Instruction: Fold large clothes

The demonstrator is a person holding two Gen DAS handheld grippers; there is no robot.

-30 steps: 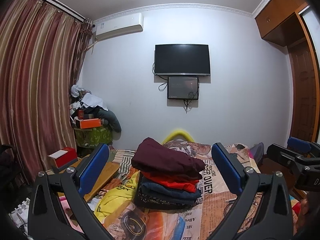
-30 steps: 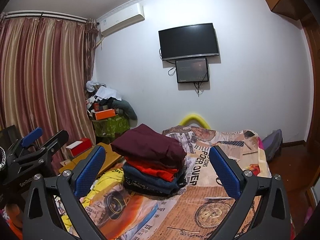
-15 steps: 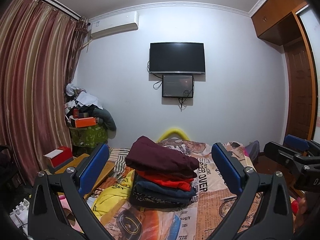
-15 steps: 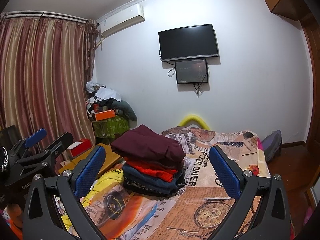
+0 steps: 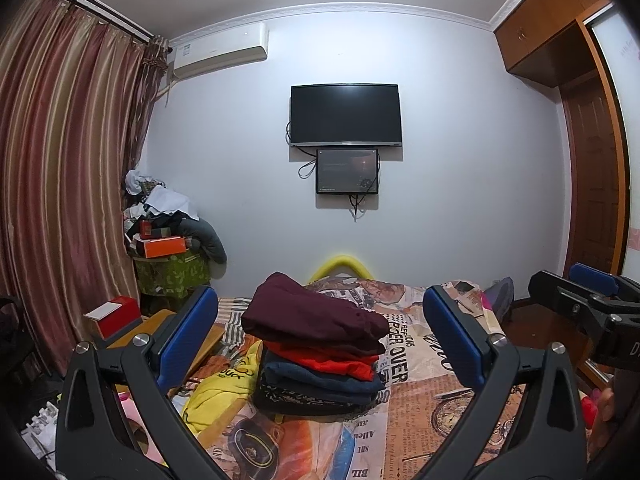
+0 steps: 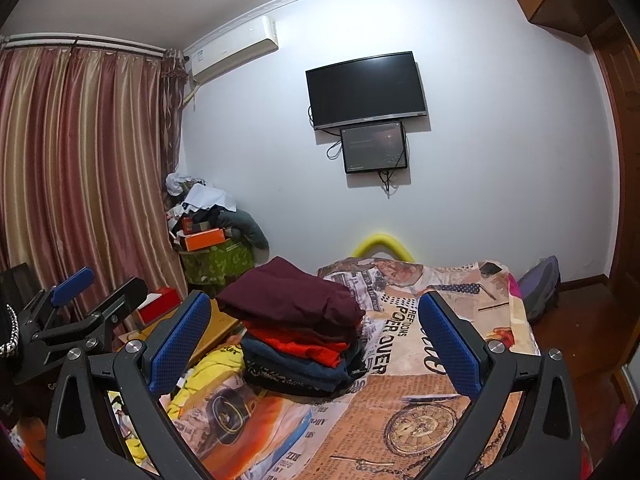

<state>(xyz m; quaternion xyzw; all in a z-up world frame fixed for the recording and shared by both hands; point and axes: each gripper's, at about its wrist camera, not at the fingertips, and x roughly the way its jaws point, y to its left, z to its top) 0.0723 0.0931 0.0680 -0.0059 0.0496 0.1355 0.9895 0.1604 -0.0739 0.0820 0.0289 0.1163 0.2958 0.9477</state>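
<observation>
On the bed, the unfolded yellow garment lies near-left of my empty, wide-open left gripper and right gripper; left is nearer.

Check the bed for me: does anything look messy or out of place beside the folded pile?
Yes. A crumpled yellow garment lies unfolded on the newspaper-print bedspread, left of the neat stack of folded clothes topped by a maroon piece. Both hand-held grippers, left and right, are open and empty.

A dark television hangs above a smaller screen; air conditioner, perhaps off.
</observation>
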